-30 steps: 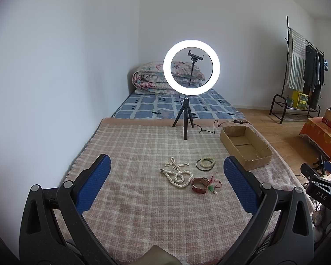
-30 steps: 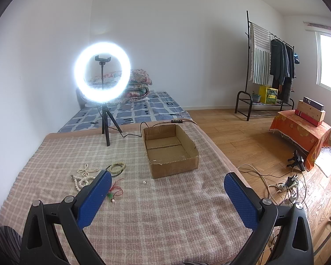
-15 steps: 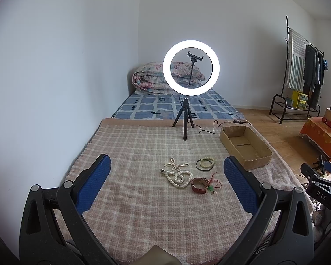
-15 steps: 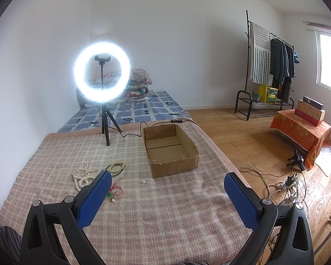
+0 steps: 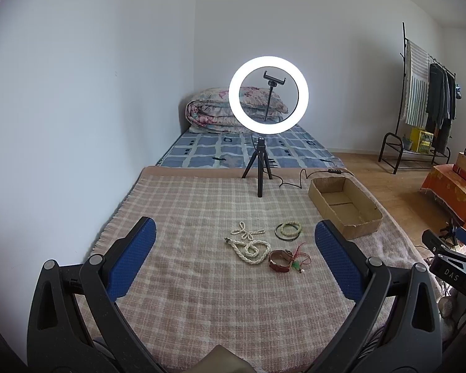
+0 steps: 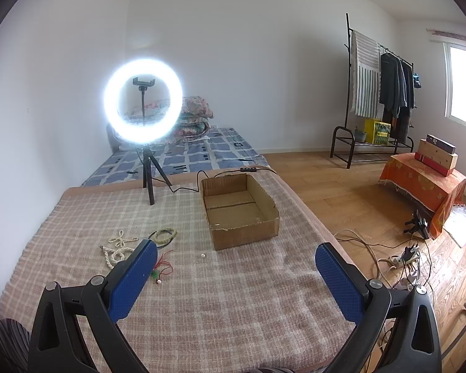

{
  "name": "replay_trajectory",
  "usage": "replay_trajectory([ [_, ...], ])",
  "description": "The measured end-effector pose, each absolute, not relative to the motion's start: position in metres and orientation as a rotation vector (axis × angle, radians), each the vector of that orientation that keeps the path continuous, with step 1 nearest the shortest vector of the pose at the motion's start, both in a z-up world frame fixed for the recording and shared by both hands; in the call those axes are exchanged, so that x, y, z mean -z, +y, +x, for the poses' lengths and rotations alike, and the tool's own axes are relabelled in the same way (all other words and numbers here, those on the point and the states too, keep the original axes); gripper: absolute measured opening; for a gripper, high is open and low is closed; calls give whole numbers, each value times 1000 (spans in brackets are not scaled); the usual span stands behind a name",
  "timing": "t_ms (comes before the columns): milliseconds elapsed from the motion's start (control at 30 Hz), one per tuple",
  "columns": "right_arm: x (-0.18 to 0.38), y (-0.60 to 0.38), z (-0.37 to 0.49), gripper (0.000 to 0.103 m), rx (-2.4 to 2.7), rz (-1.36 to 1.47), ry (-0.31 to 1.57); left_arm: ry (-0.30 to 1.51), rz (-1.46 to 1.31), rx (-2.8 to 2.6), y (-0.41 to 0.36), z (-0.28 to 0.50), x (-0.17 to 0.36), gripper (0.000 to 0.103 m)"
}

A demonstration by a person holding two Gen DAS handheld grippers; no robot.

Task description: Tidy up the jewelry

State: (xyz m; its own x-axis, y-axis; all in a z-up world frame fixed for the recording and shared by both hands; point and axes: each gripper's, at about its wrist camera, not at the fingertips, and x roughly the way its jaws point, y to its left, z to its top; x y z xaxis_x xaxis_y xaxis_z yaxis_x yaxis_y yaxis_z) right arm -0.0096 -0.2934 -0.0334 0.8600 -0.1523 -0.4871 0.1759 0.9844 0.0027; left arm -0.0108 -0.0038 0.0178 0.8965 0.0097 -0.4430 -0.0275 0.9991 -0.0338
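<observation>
Jewelry lies on a checked blanket (image 5: 202, 295): a white bead rope necklace (image 5: 251, 248), a small pearl string (image 5: 247, 232), green and dark bangles (image 5: 288, 229), a brown leather bracelet (image 5: 281, 260) and a red-green tassel piece (image 5: 299, 262). An empty cardboard box (image 5: 344, 206) stands to their right. My left gripper (image 5: 234, 248) is open, held above the blanket short of the jewelry. My right gripper (image 6: 236, 267) is open, near the box (image 6: 239, 211); the bangles (image 6: 164, 235), necklace (image 6: 116, 253), tassel (image 6: 161, 270) and a loose pearl (image 6: 203, 255) lie to its left.
A lit ring light on a tripod (image 5: 261, 168) stands at the blanket's far edge, its cable (image 6: 186, 183) running past the box. A bed with folded quilts (image 5: 220, 112) is behind. Floor cables (image 6: 397, 258), a clothes rack (image 6: 376, 93) and an orange-covered table (image 6: 425, 180) are right.
</observation>
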Motion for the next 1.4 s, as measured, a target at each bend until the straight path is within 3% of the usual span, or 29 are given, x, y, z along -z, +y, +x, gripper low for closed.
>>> replay_trajectory([
  [667,47,-294,2,103,161,53,537,485,-51,-59,10,3,-3,103],
  [1300,81,-294,65,103,101,79,550,573,-87,-77,67,84,45,103],
  [1400,88,-291,77,103,79,64,559,583,-123,-64,78,97,53,99],
])
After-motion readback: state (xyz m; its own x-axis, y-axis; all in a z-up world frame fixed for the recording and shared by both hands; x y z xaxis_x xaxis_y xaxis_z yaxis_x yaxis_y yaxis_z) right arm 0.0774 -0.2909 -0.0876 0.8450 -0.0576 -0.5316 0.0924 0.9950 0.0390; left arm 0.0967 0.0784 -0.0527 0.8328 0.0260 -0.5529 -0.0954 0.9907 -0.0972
